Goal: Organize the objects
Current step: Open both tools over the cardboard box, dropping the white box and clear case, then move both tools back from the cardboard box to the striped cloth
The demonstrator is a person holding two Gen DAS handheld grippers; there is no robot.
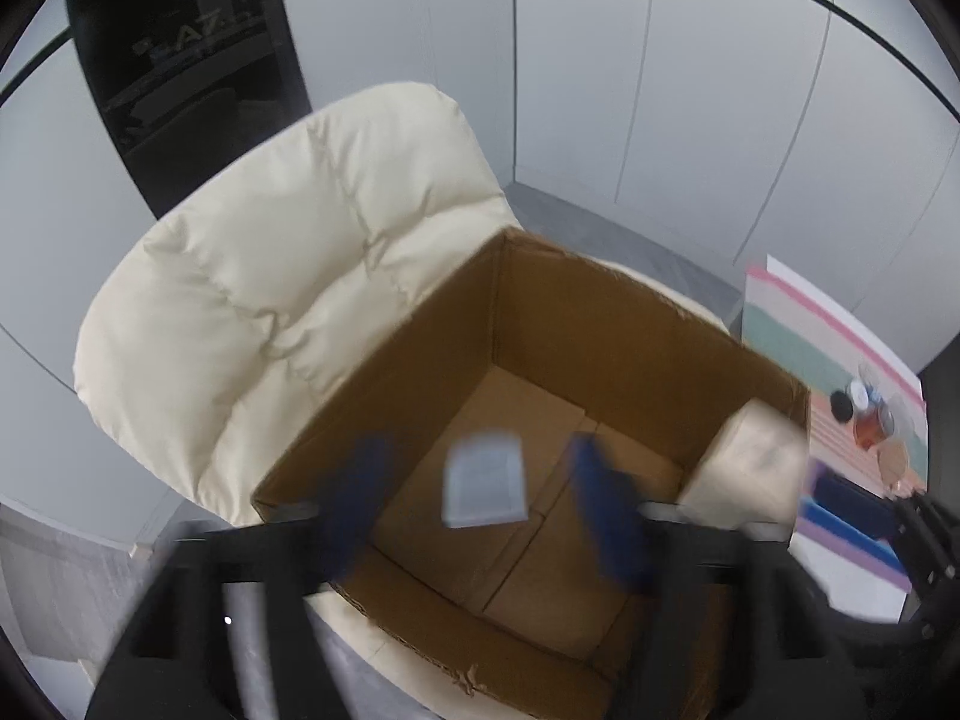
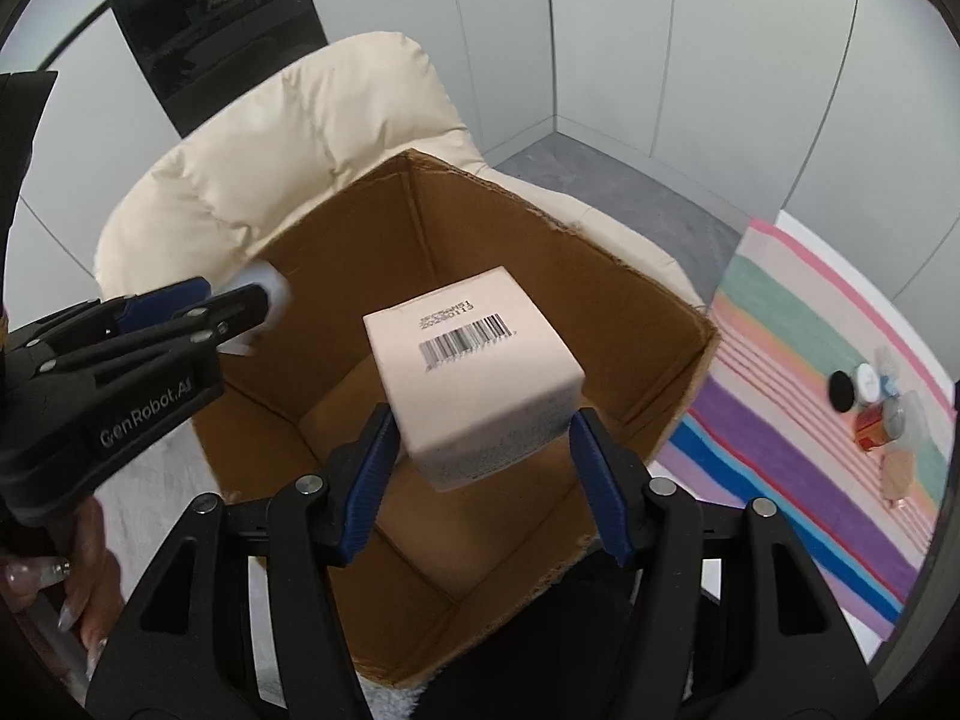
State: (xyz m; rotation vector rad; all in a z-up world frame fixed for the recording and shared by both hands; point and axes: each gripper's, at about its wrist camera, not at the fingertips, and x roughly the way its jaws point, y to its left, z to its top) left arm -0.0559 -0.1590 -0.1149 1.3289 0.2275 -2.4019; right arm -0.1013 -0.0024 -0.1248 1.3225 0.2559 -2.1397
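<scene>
Cardboard box (image 2: 630,312) holds nothing settled; both hand-held grippers gape above, pale carton (image 2: 474,372) and white packet (image 1: 483,480) loose between.

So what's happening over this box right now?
A person holds two grippers over a cardboard box on a cream chair. The open left gripper has a small white packet between its fingers, untouched. The right gripper, also open, has a pink carton tilted between its fingers.
</scene>
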